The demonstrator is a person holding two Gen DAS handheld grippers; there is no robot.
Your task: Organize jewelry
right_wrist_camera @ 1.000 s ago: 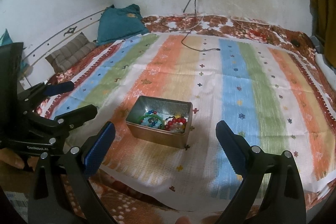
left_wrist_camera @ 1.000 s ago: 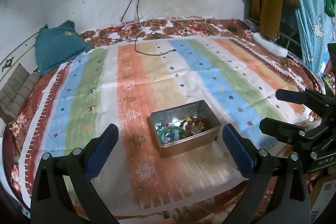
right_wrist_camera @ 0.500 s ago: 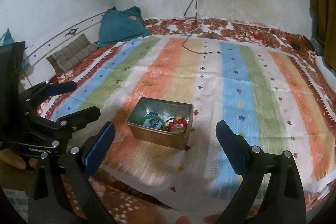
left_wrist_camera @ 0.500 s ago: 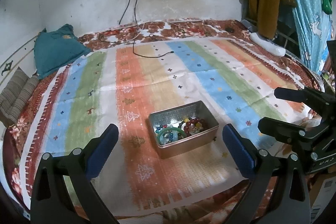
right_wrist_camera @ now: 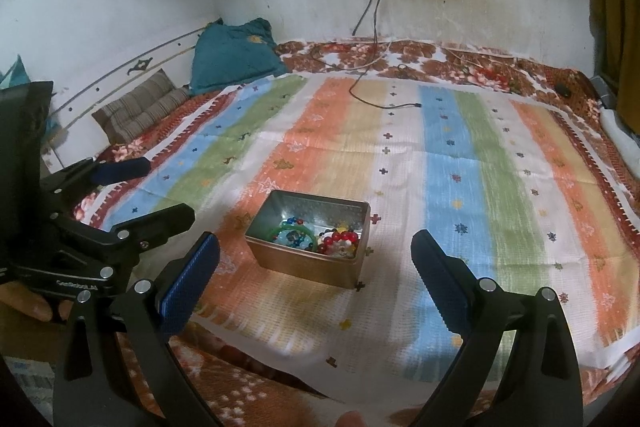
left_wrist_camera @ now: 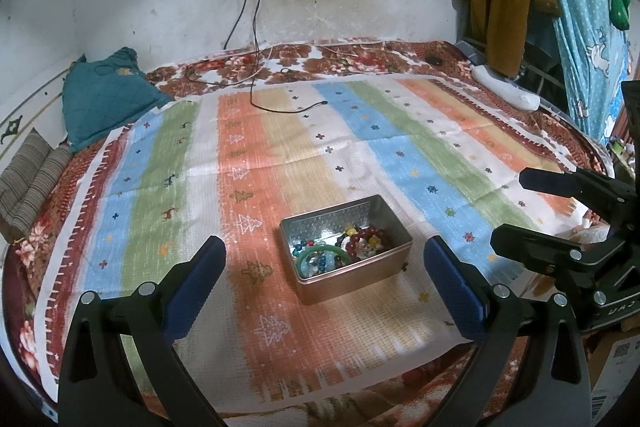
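Both tongs, left [left_wrist_camera: 324, 269] and right [right_wrist_camera: 316, 267], gape empty; the tin's [left_wrist_camera: 352, 273] tangled beads [left_wrist_camera: 362, 241] blur together.

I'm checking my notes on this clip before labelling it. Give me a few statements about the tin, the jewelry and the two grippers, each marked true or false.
1. The metal tin has no lid on it. True.
2. The left gripper is shut on a bracelet. False: its jaws stand wide open and hold nothing.
3. A green bangle lies inside the tin beside a red bead bracelet. True.
4. The tin stands on the teal pillow. False: it stands on the striped cloth, far from the pillow.
5. The right gripper is open and empty. True.
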